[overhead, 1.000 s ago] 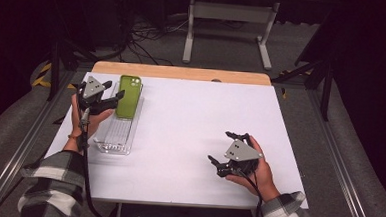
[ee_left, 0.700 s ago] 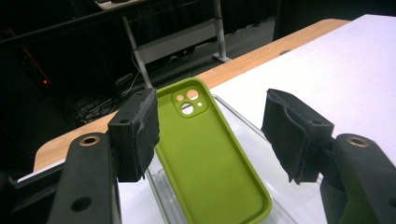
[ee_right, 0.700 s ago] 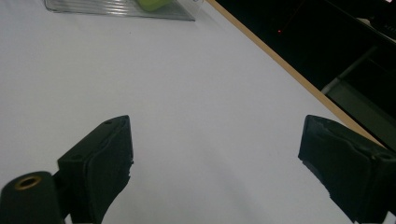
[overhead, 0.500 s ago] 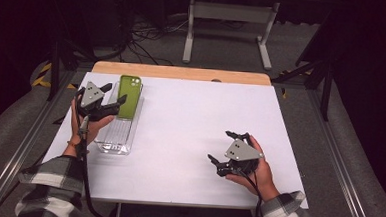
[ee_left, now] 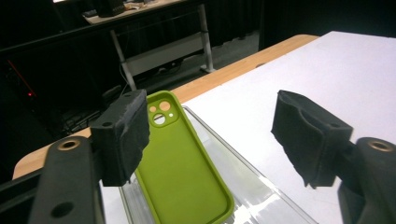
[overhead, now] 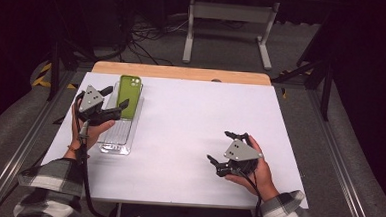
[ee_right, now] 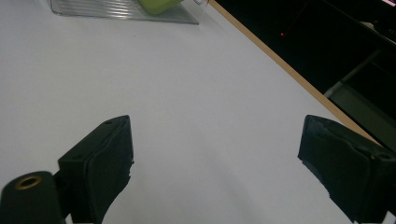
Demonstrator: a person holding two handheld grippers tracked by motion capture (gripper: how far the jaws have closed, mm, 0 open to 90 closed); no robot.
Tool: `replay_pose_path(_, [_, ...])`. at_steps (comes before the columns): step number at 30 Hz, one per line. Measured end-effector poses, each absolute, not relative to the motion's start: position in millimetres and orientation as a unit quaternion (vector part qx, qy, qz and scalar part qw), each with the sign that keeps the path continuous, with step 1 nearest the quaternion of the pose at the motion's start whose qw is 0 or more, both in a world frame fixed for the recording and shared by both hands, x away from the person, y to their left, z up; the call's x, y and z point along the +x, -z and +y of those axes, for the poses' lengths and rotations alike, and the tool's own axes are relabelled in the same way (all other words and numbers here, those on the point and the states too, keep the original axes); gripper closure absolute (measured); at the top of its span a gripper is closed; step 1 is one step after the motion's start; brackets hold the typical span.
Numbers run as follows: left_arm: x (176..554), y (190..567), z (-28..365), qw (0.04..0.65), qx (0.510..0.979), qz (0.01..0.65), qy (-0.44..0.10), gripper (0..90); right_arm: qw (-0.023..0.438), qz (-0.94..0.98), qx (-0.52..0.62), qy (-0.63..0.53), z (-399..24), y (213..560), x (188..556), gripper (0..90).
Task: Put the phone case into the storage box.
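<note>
Case in tray, my left gripper (overhead: 116, 97) just opened.
Green case (ee_left: 180, 163) leans in the clear tray (overhead: 115, 143); right gripper (overhead: 227, 149) open, empty.

Counted on the table (overhead: 189, 133): one green phone case (overhead: 129, 95) and one clear plastic tray (overhead: 117, 139). Two handheld grippers were present, the left gripper (overhead: 115, 98) and the right gripper (overhead: 225, 149), one in each of the person's two hands, with two black jaws apiece. One white table frame (overhead: 228, 12) stood on the floor beyond.
</note>
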State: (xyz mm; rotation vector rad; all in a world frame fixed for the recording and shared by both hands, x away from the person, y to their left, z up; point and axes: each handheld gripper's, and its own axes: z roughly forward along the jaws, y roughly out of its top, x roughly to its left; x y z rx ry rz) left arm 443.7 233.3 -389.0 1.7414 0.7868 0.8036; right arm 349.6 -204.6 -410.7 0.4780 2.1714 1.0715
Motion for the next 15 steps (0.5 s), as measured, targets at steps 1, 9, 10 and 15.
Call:
replay_pose_path(1, [442,389,233,0.510,0.723,0.325,-0.334,26.9,0.331,0.830,0.183,-0.410,-205,410,350,10.9])
replay_pose_path(9, [433,386,229,0.513,0.726,0.314,-0.335,23.1,0.332,0.828,0.182,-0.414,-205,410,348,10.9])
replay_pose_path(10, [432,385,229,0.511,0.728,0.312,-0.335,22.8,0.331,0.828,0.180,-0.415,-204,410,348,10.9])
replay_pose_path(15, [425,382,227,0.517,0.726,0.305,-0.336,21.0,0.330,0.827,0.181,-0.417,-204,410,347,10.9])
